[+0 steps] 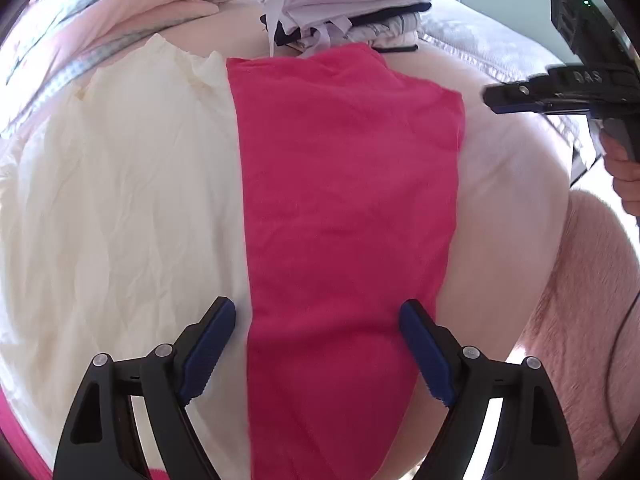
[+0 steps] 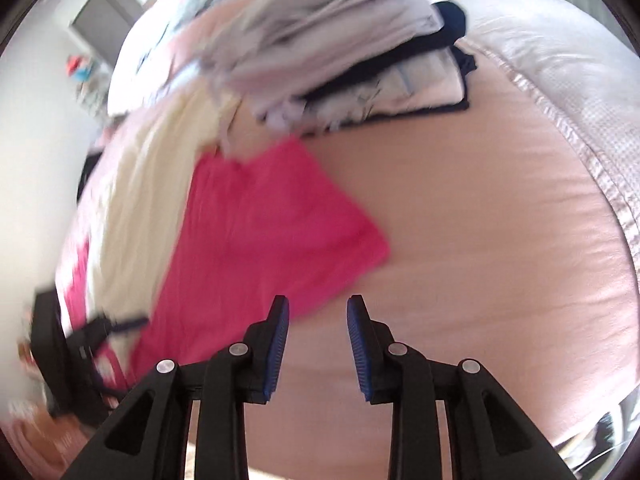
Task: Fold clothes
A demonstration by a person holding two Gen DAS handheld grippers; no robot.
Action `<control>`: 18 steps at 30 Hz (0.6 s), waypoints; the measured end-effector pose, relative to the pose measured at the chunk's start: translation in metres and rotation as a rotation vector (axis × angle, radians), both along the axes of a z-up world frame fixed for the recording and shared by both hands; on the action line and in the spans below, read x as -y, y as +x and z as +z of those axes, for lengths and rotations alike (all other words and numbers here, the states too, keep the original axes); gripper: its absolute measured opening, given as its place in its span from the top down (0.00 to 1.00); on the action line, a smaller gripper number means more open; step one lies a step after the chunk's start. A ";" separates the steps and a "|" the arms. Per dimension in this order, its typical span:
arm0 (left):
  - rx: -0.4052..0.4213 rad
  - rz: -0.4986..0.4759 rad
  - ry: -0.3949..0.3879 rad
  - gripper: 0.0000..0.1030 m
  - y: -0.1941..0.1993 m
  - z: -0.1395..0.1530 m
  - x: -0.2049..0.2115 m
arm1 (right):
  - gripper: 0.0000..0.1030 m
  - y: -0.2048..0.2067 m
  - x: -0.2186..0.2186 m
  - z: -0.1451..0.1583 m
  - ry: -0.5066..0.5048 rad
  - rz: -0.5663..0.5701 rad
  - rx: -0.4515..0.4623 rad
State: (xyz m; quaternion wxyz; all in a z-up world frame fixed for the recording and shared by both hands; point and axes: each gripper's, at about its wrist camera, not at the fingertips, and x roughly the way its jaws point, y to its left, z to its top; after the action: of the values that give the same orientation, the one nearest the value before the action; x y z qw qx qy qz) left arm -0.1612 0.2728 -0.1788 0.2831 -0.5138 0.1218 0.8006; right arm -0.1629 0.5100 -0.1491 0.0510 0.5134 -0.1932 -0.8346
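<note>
A bright pink garment (image 1: pixel 344 200) lies flat as a long folded strip on the bed, its left edge resting over a cream garment (image 1: pixel 120 200). My left gripper (image 1: pixel 316 306) hovers open over the strip's near end, one finger on each side, with nothing gripped. In the right wrist view, which is blurred, the pink garment (image 2: pixel 260 220) and the cream garment (image 2: pixel 140 200) are on the left. My right gripper (image 2: pixel 318 302) is open and empty above the bare sheet just right of the strip. From the left wrist view the right gripper (image 1: pixel 494 98) appears side-on at the upper right, held by a hand (image 1: pixel 624 176).
A stack of folded grey, white and navy clothes (image 1: pixel 340 4) (image 2: pixel 340 52) sits at the far end of the strip. The pale pink sheet (image 2: pixel 480 220) spreads to the right, bordered by a silvery quilt (image 2: pixel 560 60). A fuzzy pink blanket (image 1: pixel 580 300) hangs at the bed's right edge.
</note>
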 end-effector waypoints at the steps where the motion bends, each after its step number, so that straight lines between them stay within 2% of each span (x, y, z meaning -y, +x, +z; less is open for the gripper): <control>1: 0.004 0.020 0.024 0.19 -0.007 0.003 0.000 | 0.71 -0.010 0.011 -0.002 0.007 -0.005 0.002; 3: -0.009 0.053 0.063 0.19 -0.020 0.009 -0.008 | 0.71 -0.019 0.015 -0.009 0.069 -0.029 0.036; 5: -0.045 0.079 0.073 0.19 -0.033 0.012 -0.023 | 0.71 -0.023 0.019 -0.023 0.124 -0.089 0.116; 8: -0.045 0.057 0.078 0.19 -0.049 0.009 -0.052 | 0.71 -0.005 0.005 -0.024 0.055 -0.247 0.071; 11: -0.067 -0.012 0.039 0.18 -0.066 0.000 -0.085 | 0.71 0.011 -0.009 -0.021 0.015 -0.372 0.013; 12: -0.052 -0.038 0.022 0.18 -0.064 -0.007 -0.090 | 0.71 0.012 -0.012 -0.022 0.018 -0.376 0.003; 13: -0.055 -0.045 0.000 0.18 -0.065 -0.013 -0.097 | 0.70 0.009 -0.012 -0.025 0.016 -0.327 0.008; 15: -0.052 -0.055 0.015 0.19 -0.064 -0.015 -0.096 | 0.68 0.001 -0.011 -0.030 0.022 -0.229 0.013; 18: -0.038 -0.122 0.018 0.19 -0.055 -0.019 -0.085 | 0.70 -0.011 -0.012 -0.027 0.117 -0.114 -0.019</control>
State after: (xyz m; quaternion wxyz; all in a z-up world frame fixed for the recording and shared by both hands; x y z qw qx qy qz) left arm -0.2165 0.3583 -0.1982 0.3336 -0.4875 0.1511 0.7926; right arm -0.1738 0.5223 -0.1759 -0.0252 0.4958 -0.1724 -0.8508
